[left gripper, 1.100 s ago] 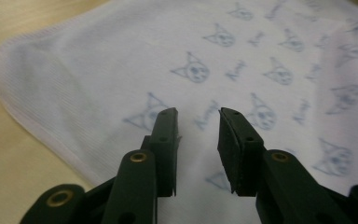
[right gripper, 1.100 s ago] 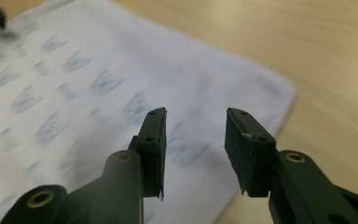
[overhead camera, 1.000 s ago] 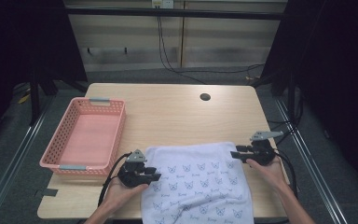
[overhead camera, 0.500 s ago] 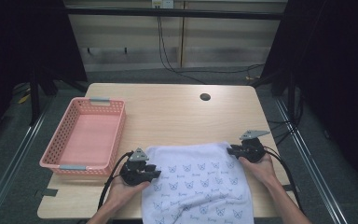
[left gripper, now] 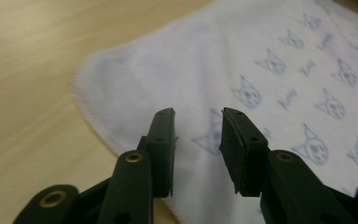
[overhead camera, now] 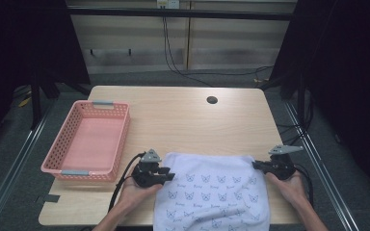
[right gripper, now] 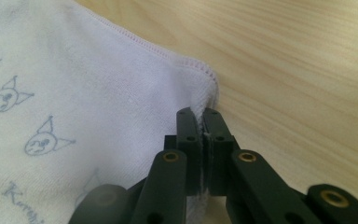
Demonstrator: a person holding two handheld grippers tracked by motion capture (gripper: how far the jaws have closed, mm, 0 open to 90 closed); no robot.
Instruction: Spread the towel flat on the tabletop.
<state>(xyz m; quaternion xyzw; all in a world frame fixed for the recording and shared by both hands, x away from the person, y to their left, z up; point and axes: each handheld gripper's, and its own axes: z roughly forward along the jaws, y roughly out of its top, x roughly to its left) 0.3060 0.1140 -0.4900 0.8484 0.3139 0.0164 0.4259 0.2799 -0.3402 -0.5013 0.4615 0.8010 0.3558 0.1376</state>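
A white towel point(overhead camera: 212, 192) printed with small cat faces lies on the near part of the wooden table point(overhead camera: 183, 115) and hangs over its front edge. My left gripper point(overhead camera: 171, 175) rests at the towel's far left corner. In the left gripper view its jaws stand apart just above the cloth point(left gripper: 261, 60), so the left gripper point(left gripper: 197, 116) is open and pinches nothing. My right gripper point(overhead camera: 255, 165) is at the far right corner. Its jaws have just been closing. In the right gripper view the right gripper point(right gripper: 197, 114) is shut on the hemmed edge of the towel point(right gripper: 74, 70).
A pink mesh basket point(overhead camera: 58, 168) stands to the left of my left hand, with nothing in it. A round cable hole point(overhead camera: 212, 100) sits in the far part of the tabletop. Bare wood lies between the towel and the far edge.
The right gripper's jaws have closed on the towel's far right corner, and that hand has shifted right and nearer with it, drawing the far edge out. The left gripper stayed put.
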